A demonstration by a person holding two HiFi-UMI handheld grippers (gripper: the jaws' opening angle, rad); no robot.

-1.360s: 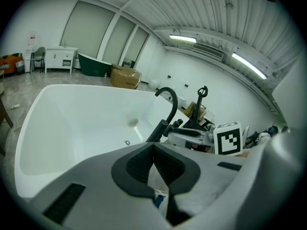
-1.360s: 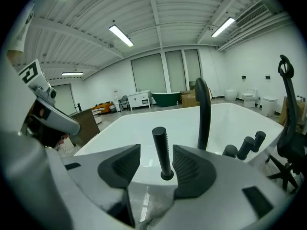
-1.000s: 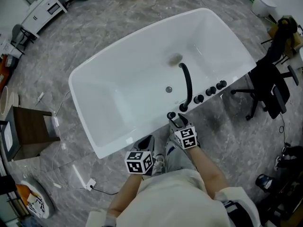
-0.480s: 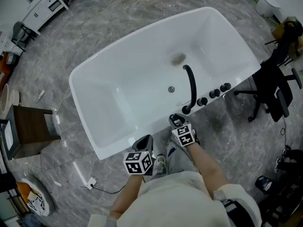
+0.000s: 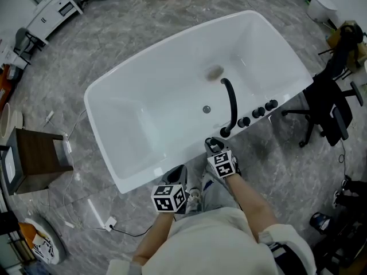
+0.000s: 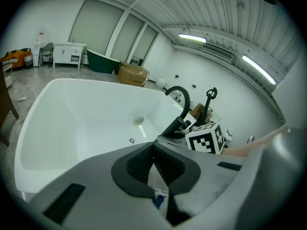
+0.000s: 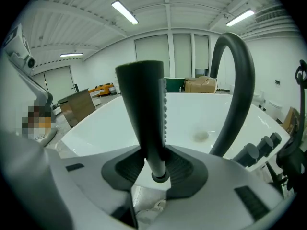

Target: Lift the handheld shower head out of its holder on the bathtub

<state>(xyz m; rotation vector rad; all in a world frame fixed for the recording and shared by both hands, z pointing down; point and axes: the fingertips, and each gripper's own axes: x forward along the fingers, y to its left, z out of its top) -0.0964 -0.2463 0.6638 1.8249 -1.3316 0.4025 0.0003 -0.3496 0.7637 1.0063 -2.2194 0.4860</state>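
A white bathtub (image 5: pixel 93 94) fills the middle of the head view. On its near rim the black handheld shower head (image 5: pixel 213 145) stands upright in its holder. My right gripper (image 5: pixel 215 149) is at it. In the right gripper view the dark, ridged shower head (image 7: pixel 144 109) rises between the pads, and the right gripper (image 7: pixel 154 166) has just been closing and is now shut on its stem. My left gripper (image 5: pixel 177 173) hangs beside the tub's near rim, left of the right one. In its own view the left gripper (image 6: pixel 153 150) is shut on nothing.
A black arched spout (image 5: pixel 230 103) and three black knobs (image 5: pixel 256 112) sit on the rim to the right of the shower head. A black office chair (image 5: pixel 330 105) stands right of the tub. A wooden side table (image 5: pixel 34 159) and a cable (image 5: pixel 106 223) are at the left.
The right gripper's fingers stood apart around the shower head one second ago; they have closed onto it. The left gripper has stayed put.
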